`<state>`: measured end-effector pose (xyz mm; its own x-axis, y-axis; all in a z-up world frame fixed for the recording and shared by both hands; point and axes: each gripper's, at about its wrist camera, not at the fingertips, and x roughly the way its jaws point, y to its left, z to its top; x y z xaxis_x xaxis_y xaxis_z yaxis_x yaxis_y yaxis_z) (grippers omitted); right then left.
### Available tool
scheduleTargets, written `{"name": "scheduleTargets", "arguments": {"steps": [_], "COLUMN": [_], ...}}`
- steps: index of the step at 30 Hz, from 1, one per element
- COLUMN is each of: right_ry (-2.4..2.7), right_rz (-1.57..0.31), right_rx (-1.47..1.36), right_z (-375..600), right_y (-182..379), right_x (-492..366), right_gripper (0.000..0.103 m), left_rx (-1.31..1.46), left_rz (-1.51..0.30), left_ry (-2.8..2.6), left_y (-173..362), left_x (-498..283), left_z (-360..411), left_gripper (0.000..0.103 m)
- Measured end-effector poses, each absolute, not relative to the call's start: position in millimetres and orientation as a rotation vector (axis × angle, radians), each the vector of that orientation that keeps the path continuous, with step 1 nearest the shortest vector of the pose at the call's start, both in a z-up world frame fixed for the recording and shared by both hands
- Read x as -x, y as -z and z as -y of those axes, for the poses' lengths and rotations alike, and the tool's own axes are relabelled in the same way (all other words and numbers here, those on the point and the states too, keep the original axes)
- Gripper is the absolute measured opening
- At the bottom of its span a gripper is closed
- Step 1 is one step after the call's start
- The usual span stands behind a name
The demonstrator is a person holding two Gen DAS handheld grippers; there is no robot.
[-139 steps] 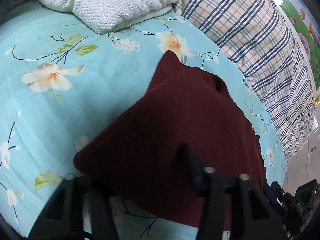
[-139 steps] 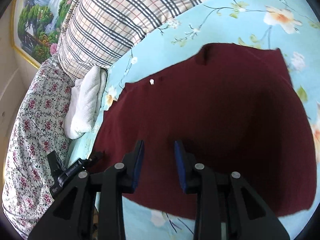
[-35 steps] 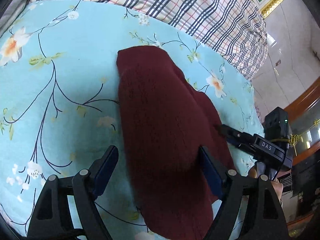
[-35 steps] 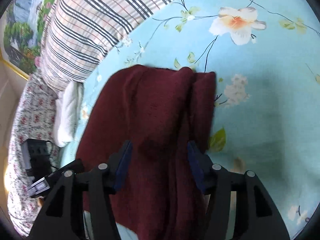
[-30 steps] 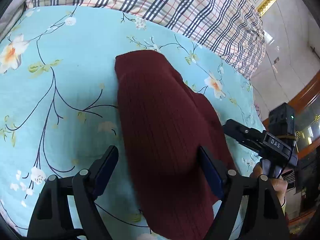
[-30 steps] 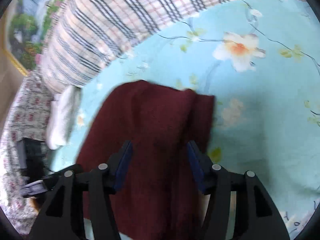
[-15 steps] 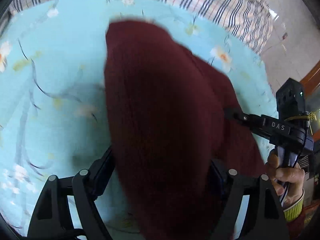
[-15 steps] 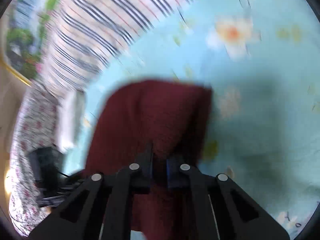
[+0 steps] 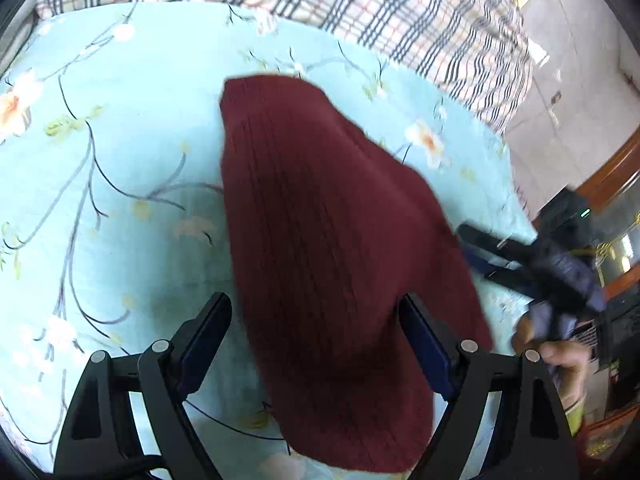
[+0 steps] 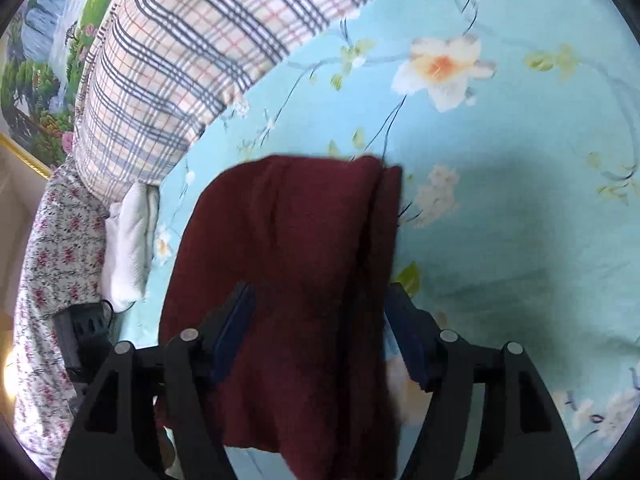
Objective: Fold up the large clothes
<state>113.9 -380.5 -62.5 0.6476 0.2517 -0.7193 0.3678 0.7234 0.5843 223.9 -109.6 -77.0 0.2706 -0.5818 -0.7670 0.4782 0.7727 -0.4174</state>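
Bed covered by a pale blue floral cotton sheet [image 9: 120, 128] fills both views; a large plaid quilt in cream with navy and red lines [image 10: 192, 40] runs along its far side, and a folded white textured blanket [image 10: 128, 248] sits at the far left in the right wrist view. The task item, a dark maroon ribbed knit garment [image 9: 320, 240], lies on the sheet near the bed's middle, folded into a long narrow strip running from near to far; its far right edge shows stacked layers in the right wrist view. Your left gripper [image 9: 316, 344] stands wide apart, one finger on either side of the strip's near end, pads not pressing the cloth as far as the frame shows. Your right gripper [image 10: 316, 332] is opening, with knit fabric between the fingers but no clamp visible; in the left wrist view it appears blurred off the strip's right edge, with your hand [image 9: 560, 360] below it. Judged step: lengthwise folds look done, a release is under way. Judged next move: regrip the near end with both grippers at the corners and carry it to the far end, keeping the layers aligned, since loose knit will slide.
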Motion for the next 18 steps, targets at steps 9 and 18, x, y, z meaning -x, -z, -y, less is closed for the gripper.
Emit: {"name": "scheduleTargets", "arguments": {"steps": [9,18], "right_ry": [0.038,-0.02], "right_rz": [-0.967,-1.019], "right_rx": [-0.84,-0.804], "right_z": [376.3,370.6], "right_y": [90.6,102.0], "right_x": [-124.9,-136.4], "right_gripper": [0.069,0.042], "left_rx": [0.108,0.063], "left_rz": [-1.194,-1.118], "left_ry": [0.738,0.744], "left_y": [126.3,114.8], "left_x": [-243.7,-233.5], "left_z": [133.7,136.6], "left_gripper": [0.092,0.069]}}
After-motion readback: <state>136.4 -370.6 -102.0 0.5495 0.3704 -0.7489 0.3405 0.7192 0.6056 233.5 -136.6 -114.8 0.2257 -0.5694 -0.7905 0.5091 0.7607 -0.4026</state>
